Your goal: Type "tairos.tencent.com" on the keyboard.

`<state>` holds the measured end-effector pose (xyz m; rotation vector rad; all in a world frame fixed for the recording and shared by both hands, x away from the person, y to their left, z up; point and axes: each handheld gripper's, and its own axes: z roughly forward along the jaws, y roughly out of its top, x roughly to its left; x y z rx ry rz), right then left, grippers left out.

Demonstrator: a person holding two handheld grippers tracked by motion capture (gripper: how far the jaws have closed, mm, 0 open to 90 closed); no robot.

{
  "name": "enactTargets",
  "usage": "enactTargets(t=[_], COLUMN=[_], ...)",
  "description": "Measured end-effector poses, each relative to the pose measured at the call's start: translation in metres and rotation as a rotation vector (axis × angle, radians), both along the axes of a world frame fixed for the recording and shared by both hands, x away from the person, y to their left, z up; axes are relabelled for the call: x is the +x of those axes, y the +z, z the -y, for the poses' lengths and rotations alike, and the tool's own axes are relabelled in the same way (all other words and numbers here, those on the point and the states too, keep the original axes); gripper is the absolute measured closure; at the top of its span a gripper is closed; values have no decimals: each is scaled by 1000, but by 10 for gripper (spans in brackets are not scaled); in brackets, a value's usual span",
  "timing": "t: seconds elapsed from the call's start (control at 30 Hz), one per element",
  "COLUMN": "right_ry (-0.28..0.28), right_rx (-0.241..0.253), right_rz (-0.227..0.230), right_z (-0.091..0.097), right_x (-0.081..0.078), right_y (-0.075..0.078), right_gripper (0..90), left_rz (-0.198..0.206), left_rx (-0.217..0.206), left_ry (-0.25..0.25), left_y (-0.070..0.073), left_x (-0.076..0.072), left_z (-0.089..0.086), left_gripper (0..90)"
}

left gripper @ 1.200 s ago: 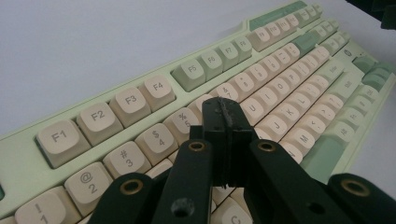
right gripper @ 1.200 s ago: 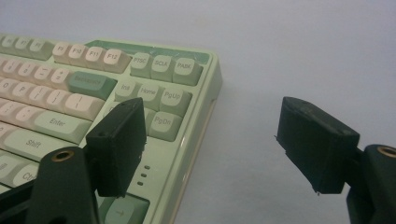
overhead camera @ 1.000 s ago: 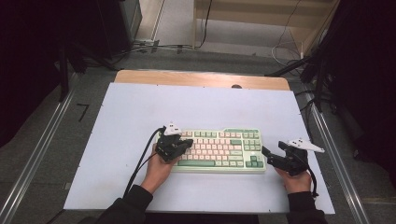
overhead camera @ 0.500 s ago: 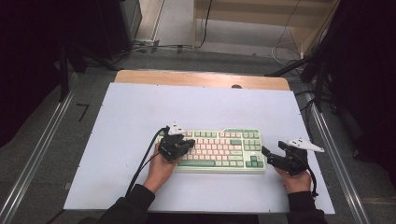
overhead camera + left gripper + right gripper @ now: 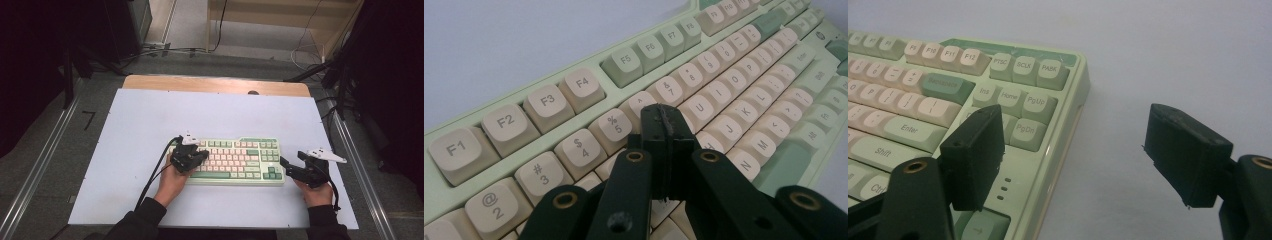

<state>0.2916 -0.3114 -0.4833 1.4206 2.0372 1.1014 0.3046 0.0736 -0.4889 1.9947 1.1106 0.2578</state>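
Observation:
A pale green keyboard [image 5: 240, 159] with cream and green keys lies on the white table, near the front. My left gripper [image 5: 199, 155] rests over its left end. In the left gripper view the gripper [image 5: 665, 122] is shut, with nothing between its jaws, and its tips sit just above the number and letter keys of the keyboard [image 5: 574, 95]. My right gripper [image 5: 288, 169] is at the keyboard's right end and stands open. In the right gripper view the gripper [image 5: 1080, 150] straddles the right edge of the keyboard [image 5: 1048, 75], with one jaw over the navigation keys and the other over the bare table.
The white table top [image 5: 210, 115] has free room behind and to the left of the keyboard. A wooden strip [image 5: 215, 84] runs along its far edge. Metal rails [image 5: 50, 150] flank both sides, and cables [image 5: 170, 50] lie on the floor beyond.

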Motion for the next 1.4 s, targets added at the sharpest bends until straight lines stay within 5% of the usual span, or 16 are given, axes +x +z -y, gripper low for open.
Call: enactTargets(t=[0.2, 0.4, 0.53, 0.73, 1.13, 1.4], right_ry=[-8, -8, -4, -8, -7, -4], right_rx=[1, 3, -3, 2, -8, -15], right_rz=[1, 4, 0, 4, 1, -2], right_z=[1, 1, 0, 1, 0, -1], right_x=[0, 0, 0, 0, -1, -1], right_y=[0, 1, 0, 0, 0, -1], right_gripper=[222, 222, 222, 222, 222, 222], left_rz=[20, 22, 31, 36, 63, 72], left_rx=[-97, -169, -152, -132, -127, -126], left_ry=[11, 22, 24, 13, 22, 59], left_y=[12, 20, 21, 23, 21, 14], left_x=[-3, -3, -4, -9, -21, -30], left_z=[-9, -18, -21, -24, -42, -62], left_gripper=[900, 592, 439, 348, 286, 337])
